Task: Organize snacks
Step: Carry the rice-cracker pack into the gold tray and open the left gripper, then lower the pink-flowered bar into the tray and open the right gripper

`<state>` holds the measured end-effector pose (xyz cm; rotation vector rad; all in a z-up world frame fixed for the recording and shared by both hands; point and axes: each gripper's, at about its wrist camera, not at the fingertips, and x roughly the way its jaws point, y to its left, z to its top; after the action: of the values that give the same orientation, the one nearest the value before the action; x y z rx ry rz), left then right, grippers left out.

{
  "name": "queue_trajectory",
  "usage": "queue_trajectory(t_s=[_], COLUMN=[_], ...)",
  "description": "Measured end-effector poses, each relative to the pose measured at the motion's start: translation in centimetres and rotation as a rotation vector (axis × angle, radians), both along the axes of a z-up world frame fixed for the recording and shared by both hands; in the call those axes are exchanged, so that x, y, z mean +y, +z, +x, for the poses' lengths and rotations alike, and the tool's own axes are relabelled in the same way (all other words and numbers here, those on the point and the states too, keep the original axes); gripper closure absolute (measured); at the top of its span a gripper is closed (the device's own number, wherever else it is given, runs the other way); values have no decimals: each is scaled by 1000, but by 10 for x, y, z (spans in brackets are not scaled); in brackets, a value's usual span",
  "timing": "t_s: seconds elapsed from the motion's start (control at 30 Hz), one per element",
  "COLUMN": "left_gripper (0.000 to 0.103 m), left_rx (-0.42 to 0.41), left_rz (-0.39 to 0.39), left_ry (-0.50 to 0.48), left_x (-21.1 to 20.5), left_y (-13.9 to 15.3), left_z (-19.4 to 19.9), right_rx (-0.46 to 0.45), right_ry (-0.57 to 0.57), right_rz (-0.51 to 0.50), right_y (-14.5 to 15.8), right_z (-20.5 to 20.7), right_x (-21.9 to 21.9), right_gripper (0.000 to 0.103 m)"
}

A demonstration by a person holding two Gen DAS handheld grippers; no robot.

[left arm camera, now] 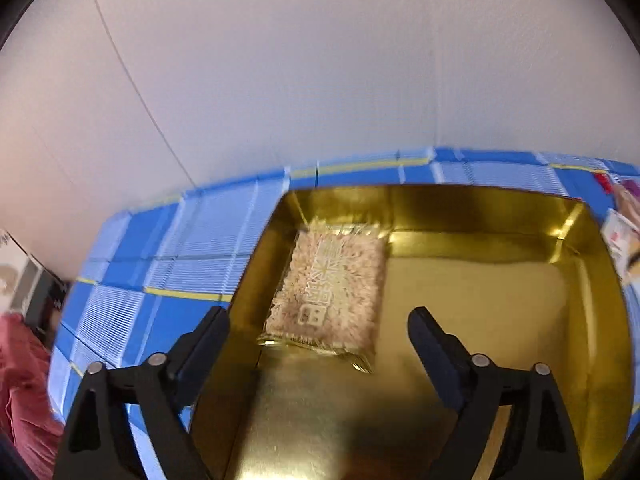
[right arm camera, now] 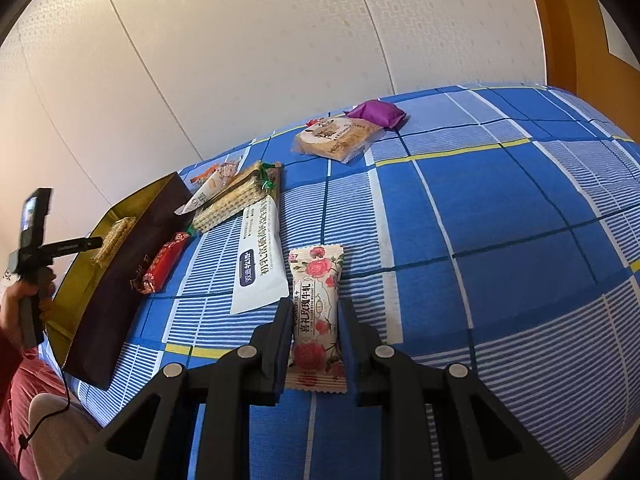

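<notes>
A box lined in gold lies on the blue checked cloth. A clear packet of pale crisp rests flat on its floor at the left. My left gripper hangs open over that packet, and its pads touch nothing. In the right wrist view the same box shows a dark outer wall at the far left, with the crisp packet inside. My right gripper is shut on a rose-patterned candy packet lying lengthwise on the cloth.
Beside the box lie a red packet, a long white packet, a cracker pack and a small pointed white packet. Farther back are a round cake packet and a purple pouch. A person's hand grips the left tool.
</notes>
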<state>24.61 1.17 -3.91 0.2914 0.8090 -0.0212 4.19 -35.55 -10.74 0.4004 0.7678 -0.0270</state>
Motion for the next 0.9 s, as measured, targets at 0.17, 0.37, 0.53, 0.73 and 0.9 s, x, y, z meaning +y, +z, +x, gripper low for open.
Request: queue_trajectory(t_s=[0.17, 0.37, 0.53, 0.73, 0.9], left_gripper=[8, 8, 8, 8, 8], left_rx=[34, 21, -27, -43, -28], left_rz=[-118, -202, -397, -367, -334], left_ry=[-33, -2, 53, 56, 59], left_x=[-1, 6, 27, 31, 36], left_y=[-2, -13, -7, -11, -17], left_z=[-31, -46, -64, -98, -111], right_rx=[-4, -18, -58, -74, -67], right_ry=[12, 20, 16, 95, 257], right_rz=[-16, -27, -30, -54, -81], right_y=[0, 0, 2, 13, 33], right_z=[1, -3, -11, -10, 14], right_x=[3, 2, -2, 26, 88], right_gripper=[81, 81, 81, 81, 81])
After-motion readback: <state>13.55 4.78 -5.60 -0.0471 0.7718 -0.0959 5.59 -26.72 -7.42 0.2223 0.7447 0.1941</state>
